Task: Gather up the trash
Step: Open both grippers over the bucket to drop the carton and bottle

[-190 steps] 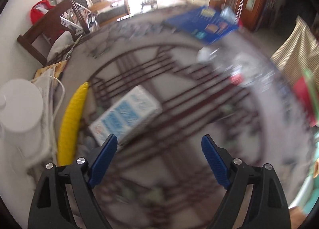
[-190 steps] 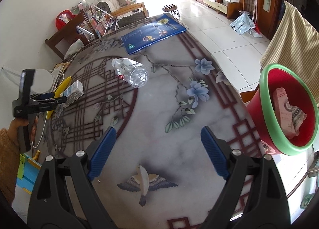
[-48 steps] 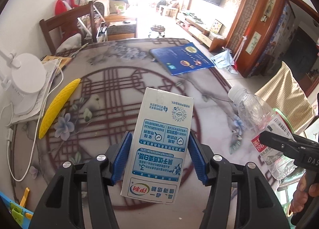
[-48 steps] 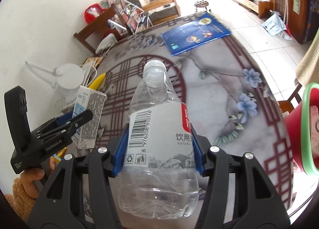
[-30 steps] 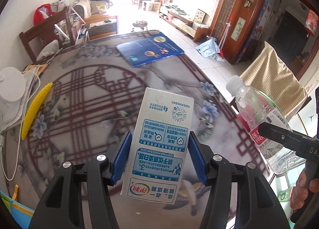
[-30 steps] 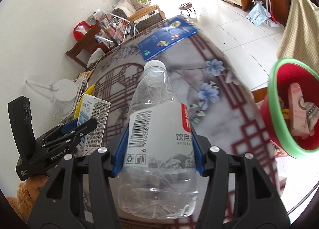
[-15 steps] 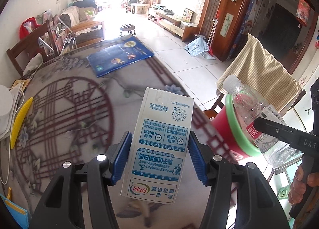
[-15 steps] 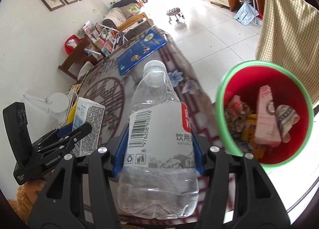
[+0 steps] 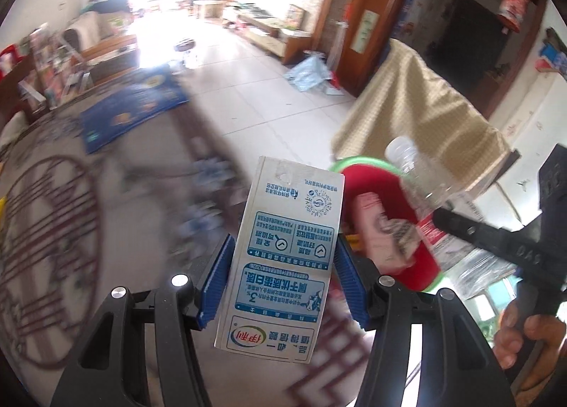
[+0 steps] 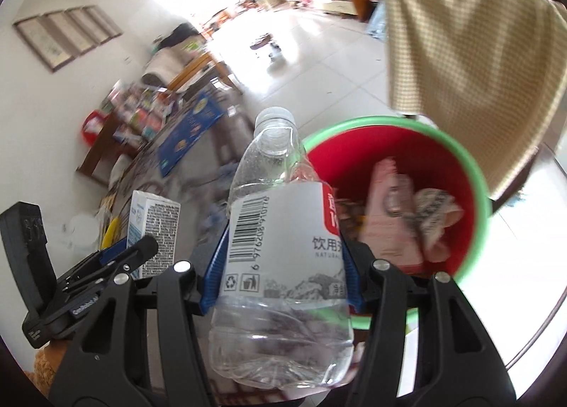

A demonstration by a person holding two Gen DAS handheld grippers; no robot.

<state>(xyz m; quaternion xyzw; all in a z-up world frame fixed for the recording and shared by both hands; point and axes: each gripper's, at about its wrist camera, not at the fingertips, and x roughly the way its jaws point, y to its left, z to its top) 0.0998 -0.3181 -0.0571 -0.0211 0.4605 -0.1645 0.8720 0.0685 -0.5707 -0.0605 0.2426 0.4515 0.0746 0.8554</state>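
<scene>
table [image 9: 106, 215] edge: one bin [image 10: 471, 173]; left claw [image 9: 280, 283] grips one carton [image 9: 283, 258], right claw [image 10: 283, 272] one bottle [image 10: 280, 229].

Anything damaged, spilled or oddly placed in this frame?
No spill shows. The plastic bottle in the right gripper is dented near its base; the milk carton in the left gripper has its print upside down.

The table [image 9: 71, 215] is smeared by motion blur, its pattern unreadable. The milk carton [image 9: 283, 258] hides the red bin's [image 9: 386, 180] near left rim; the water bottle [image 10: 283, 247] covers its left wall. The bin's contents [image 10: 400, 215] are blurred.
</scene>
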